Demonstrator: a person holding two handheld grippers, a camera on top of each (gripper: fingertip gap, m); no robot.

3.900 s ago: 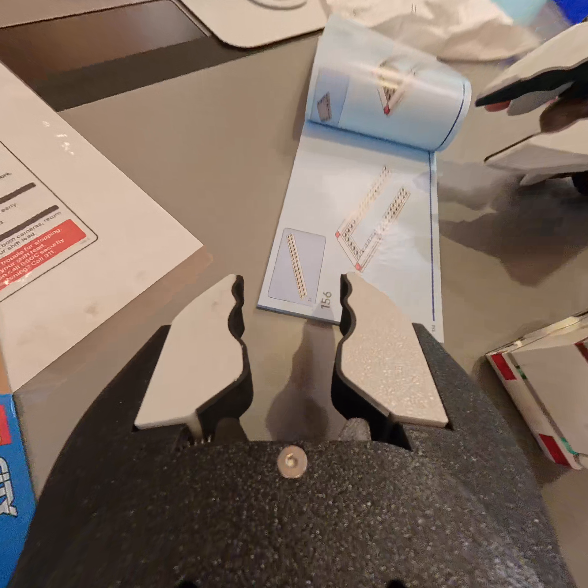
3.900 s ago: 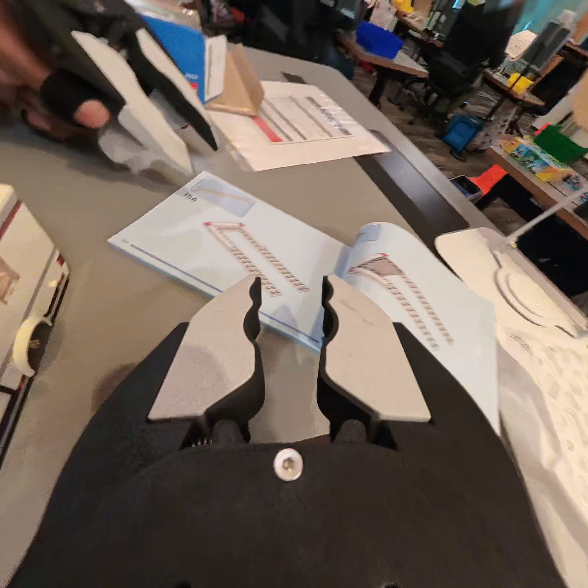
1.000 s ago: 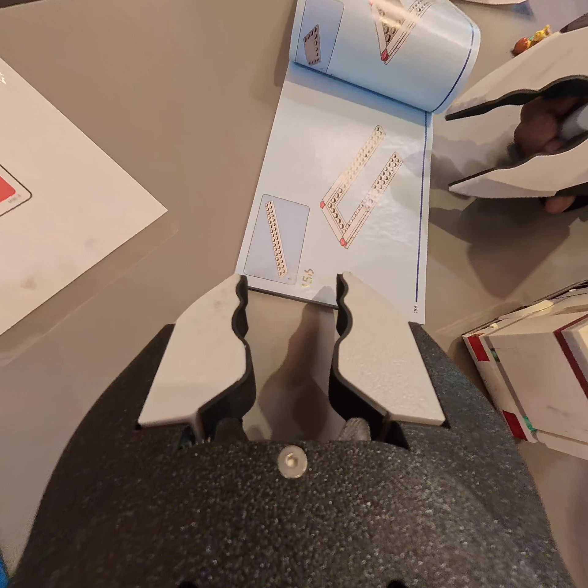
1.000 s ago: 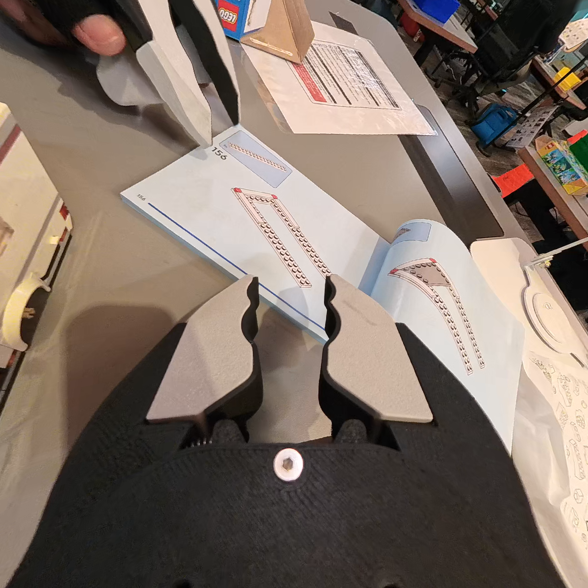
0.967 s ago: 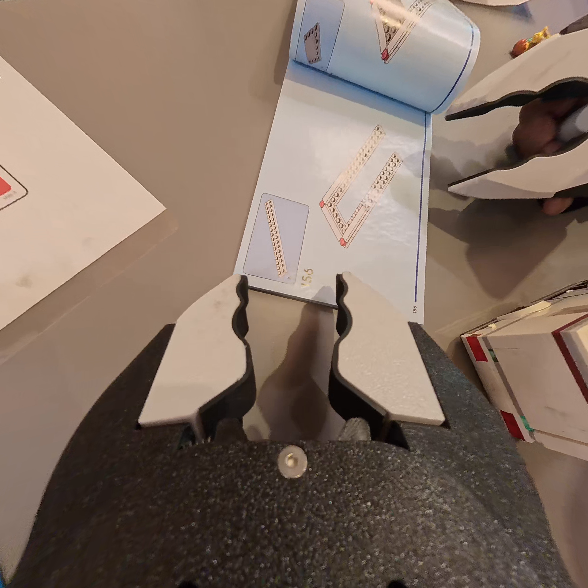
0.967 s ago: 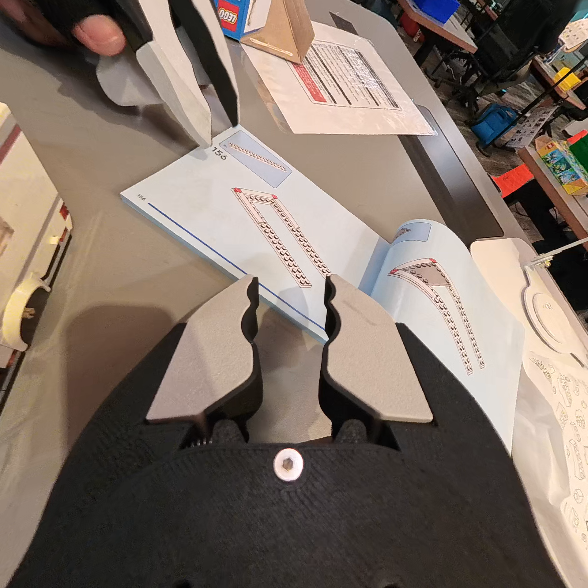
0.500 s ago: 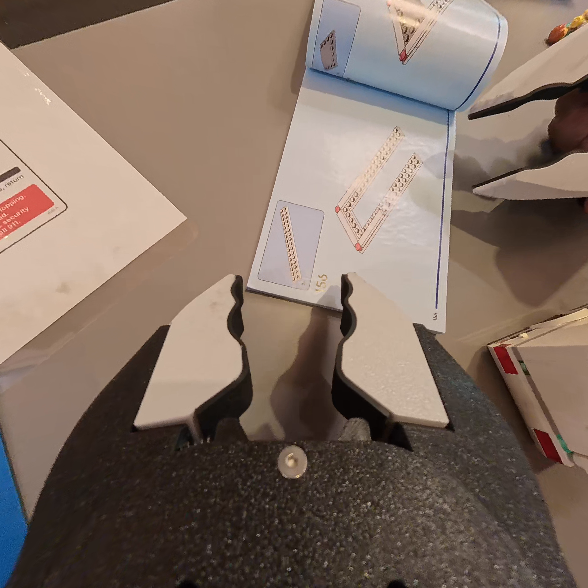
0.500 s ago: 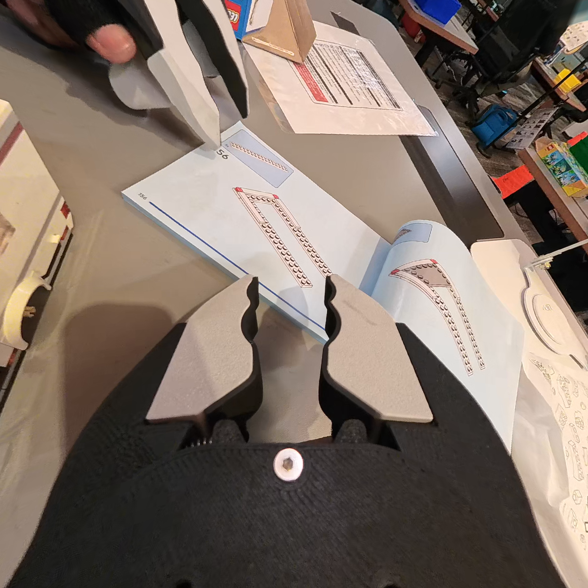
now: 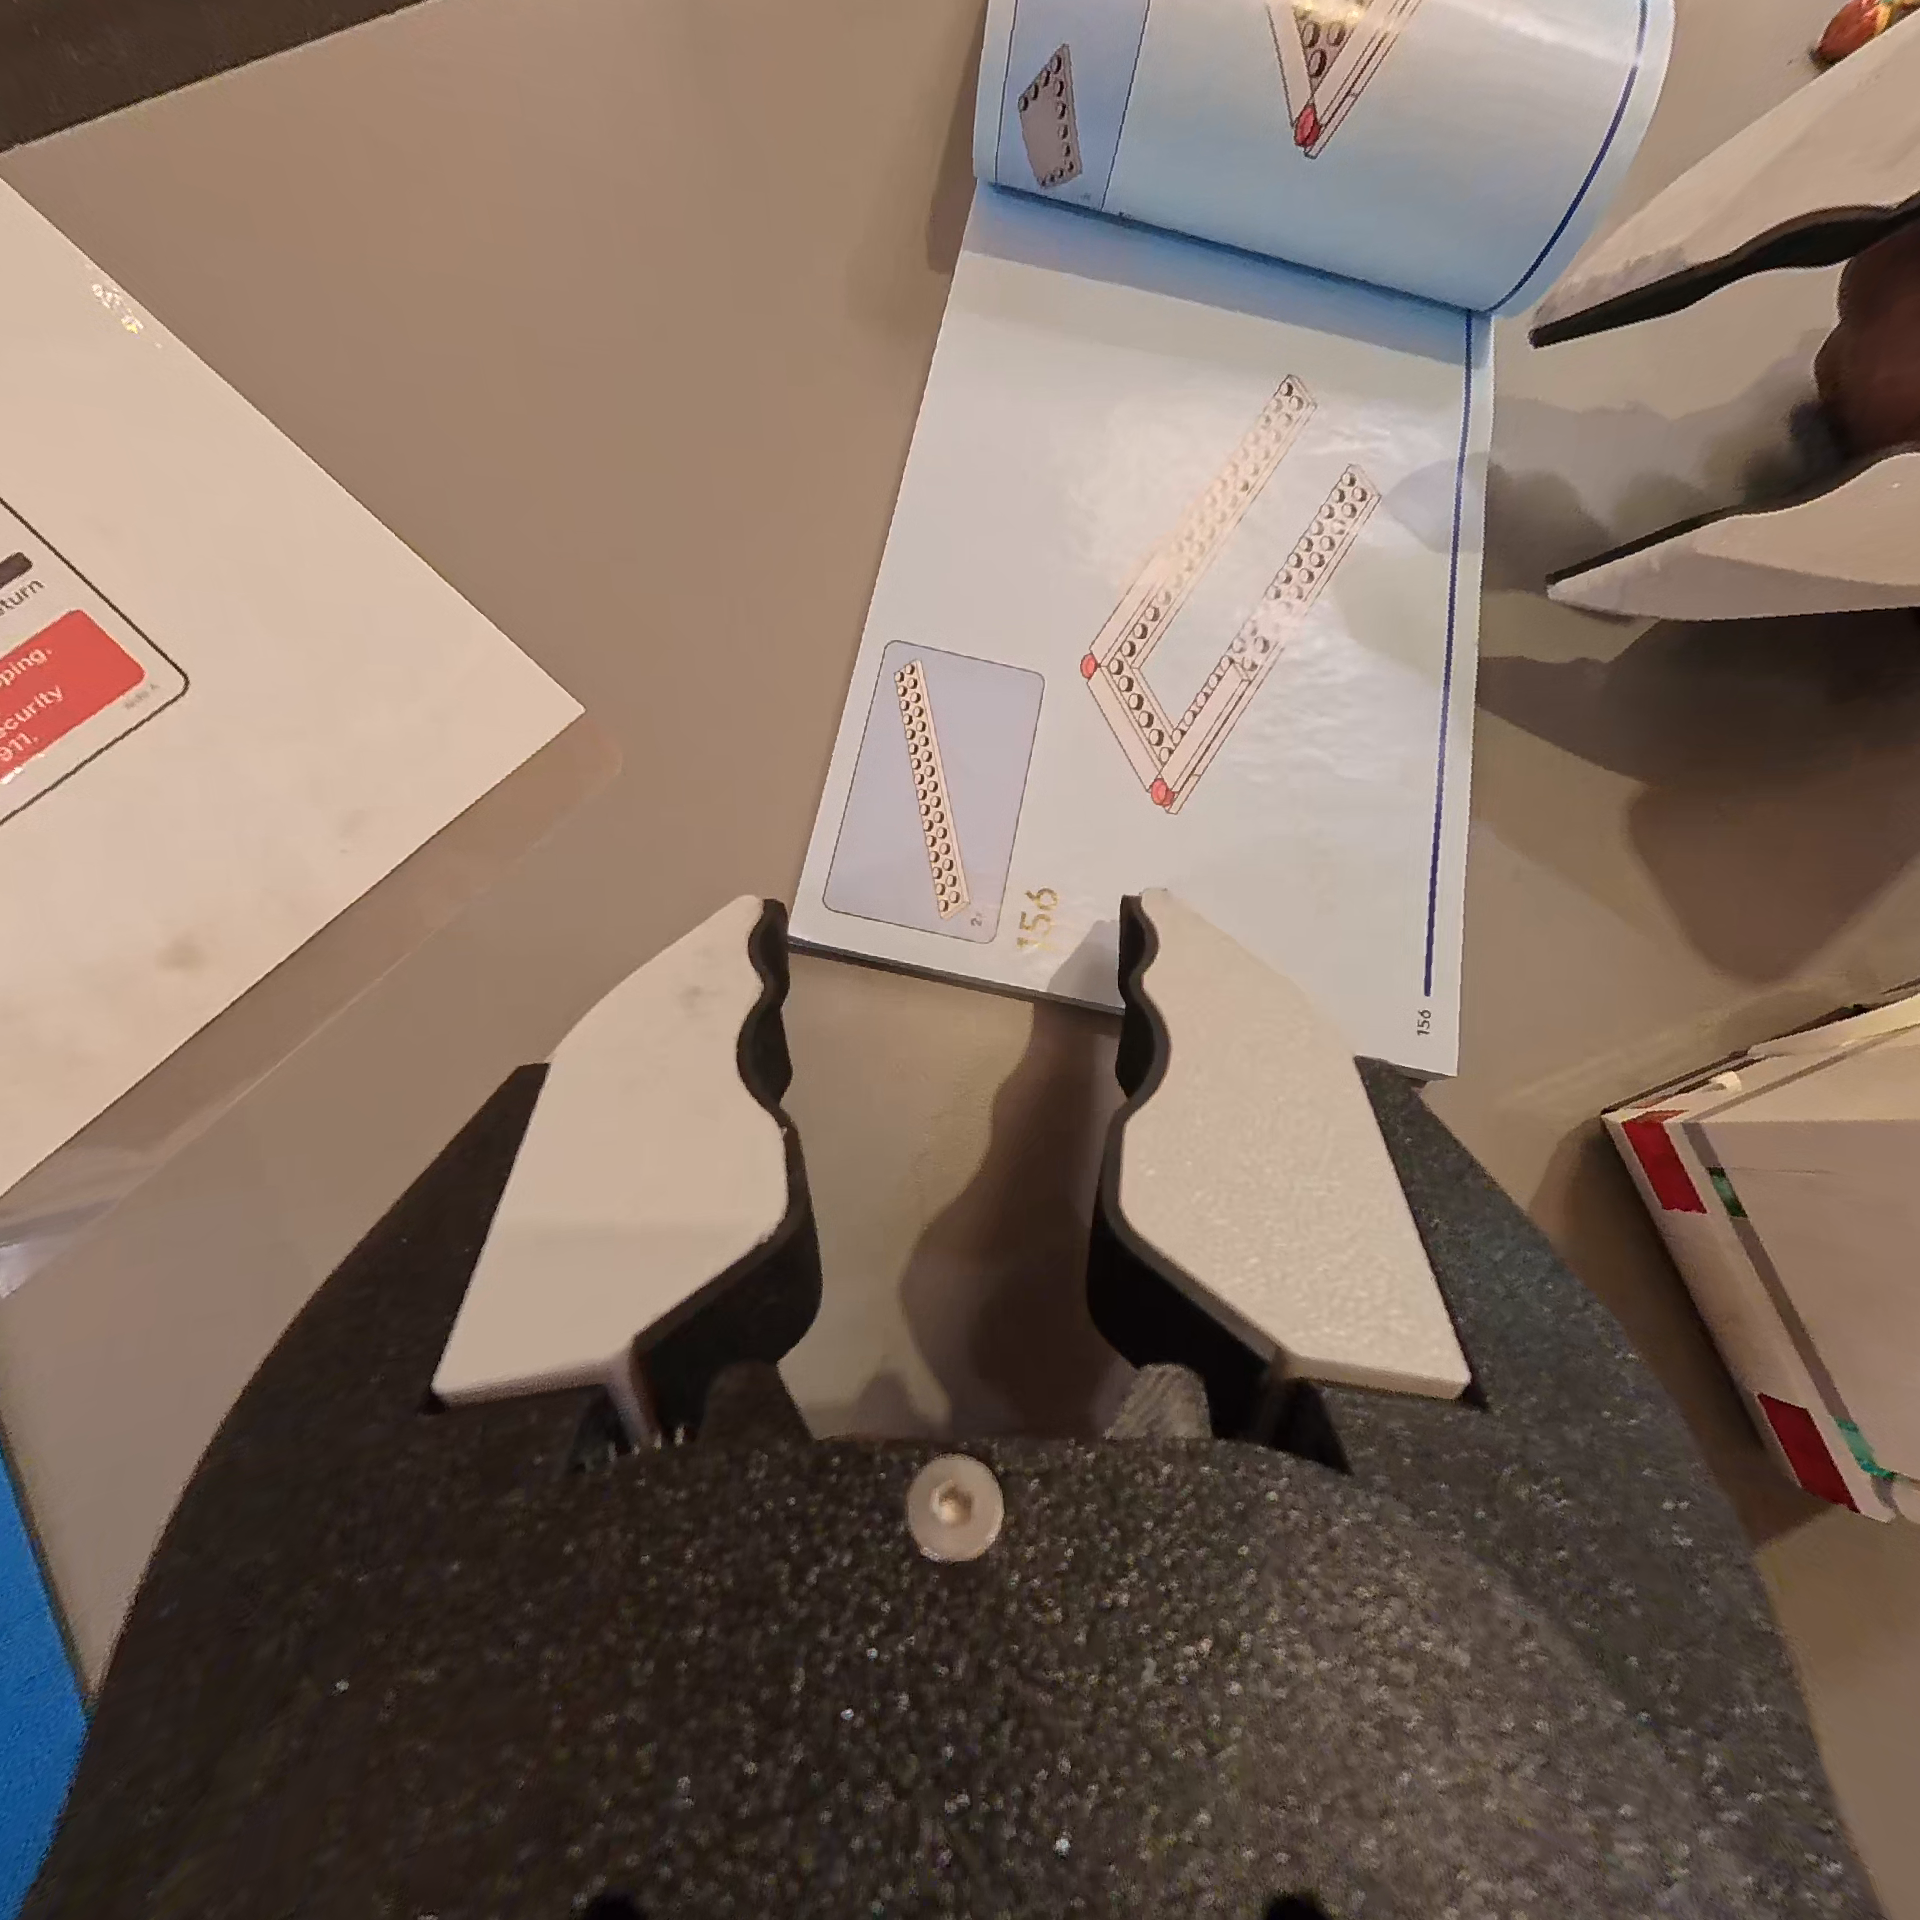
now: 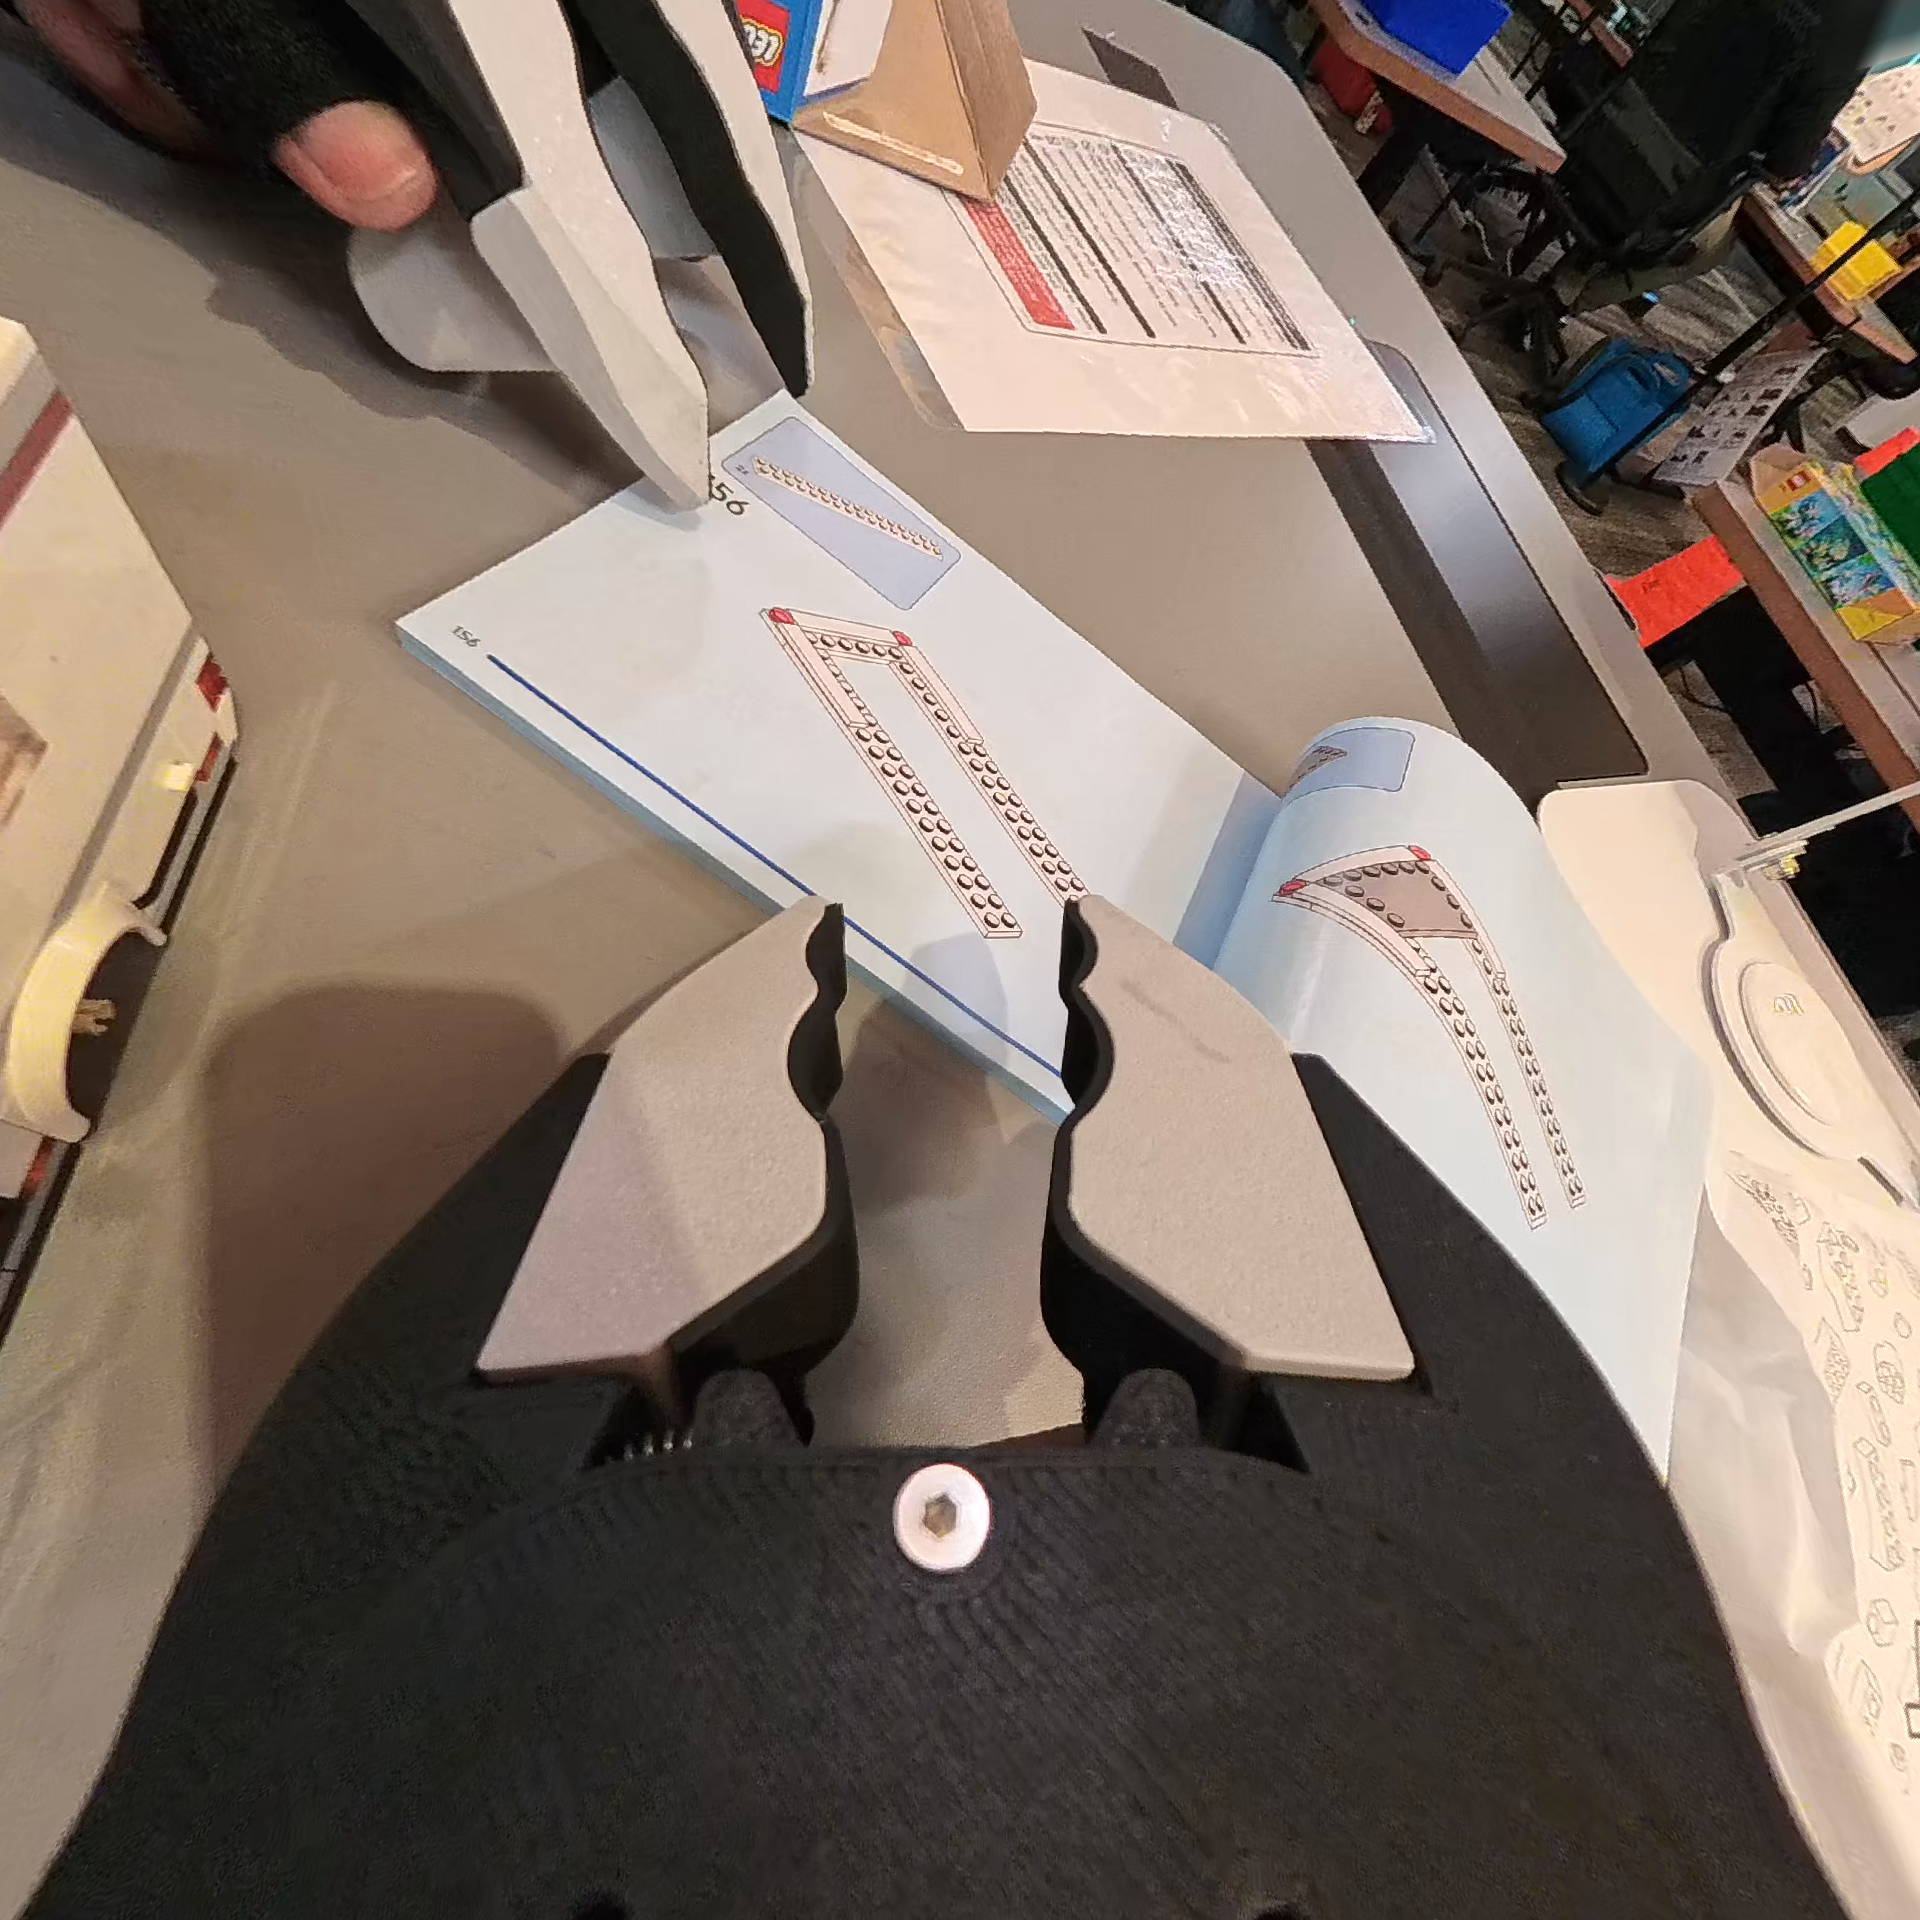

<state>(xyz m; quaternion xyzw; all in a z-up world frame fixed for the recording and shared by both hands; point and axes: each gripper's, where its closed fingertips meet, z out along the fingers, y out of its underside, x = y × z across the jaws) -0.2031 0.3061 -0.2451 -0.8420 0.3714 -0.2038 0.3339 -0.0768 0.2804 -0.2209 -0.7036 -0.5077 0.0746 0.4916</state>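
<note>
Both tongs released over an open booklet on the worktop.

The left tongs point(image 9: 951, 925) have spread a little wider than a moment ago and grasp nothing, one fingertip point(image 10: 681, 473) poised at the corner of the pale-blue instruction booklet point(image 9: 1195, 582) at 12 o'clock. The right tongs point(image 10: 951, 935) remain unchanged, parted and bare, above the booklet's long edge. A white-and-red brick model point(image 9: 1787, 1247) sits at 3 o'clock, a laminated sheet point(image 9: 239, 644) at 10 o'clock.

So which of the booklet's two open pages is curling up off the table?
The page showing the wedge-shaped plate, beyond the spine; the page with the long strips lies flat.
</note>
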